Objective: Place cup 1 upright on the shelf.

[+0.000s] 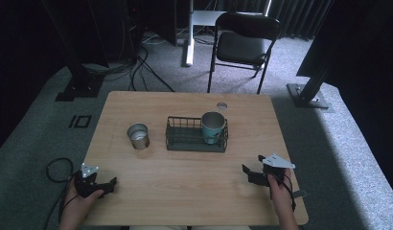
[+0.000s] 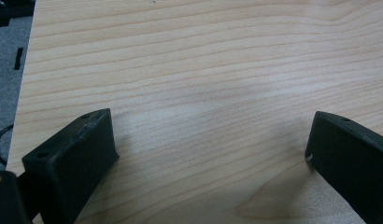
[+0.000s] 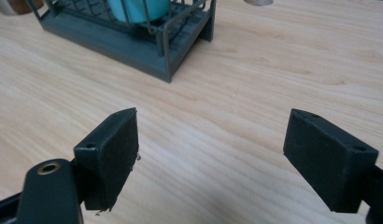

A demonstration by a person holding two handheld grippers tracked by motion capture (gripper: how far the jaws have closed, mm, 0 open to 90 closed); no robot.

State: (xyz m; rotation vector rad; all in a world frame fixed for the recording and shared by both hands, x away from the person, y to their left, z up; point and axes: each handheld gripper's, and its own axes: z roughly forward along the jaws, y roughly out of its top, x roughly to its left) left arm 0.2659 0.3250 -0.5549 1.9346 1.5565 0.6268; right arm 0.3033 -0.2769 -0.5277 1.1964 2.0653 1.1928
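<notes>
A dark wire basket (image 1: 185, 143) stands at the middle of the wooden table (image 1: 185, 191), with a teal cup (image 1: 212, 127) upright in its right end. Left of the basket stands a silver metal cup (image 1: 138, 136). My left gripper (image 1: 108, 184) rests near the table's front left corner, open, with bare wood between its jaws (image 2: 208, 140). My right gripper (image 1: 252, 167) sits at the front right, open and empty (image 3: 210, 149). In the right gripper view the basket (image 3: 133, 46) and the teal cup (image 3: 138, 9) lie ahead at the upper left.
A small round hole or disc (image 1: 222, 106) marks the table behind the basket. A black folding chair (image 1: 242, 45) stands beyond the far edge. Black stands (image 1: 309, 91) and cables (image 1: 137, 72) lie on the grey carpet around the table.
</notes>
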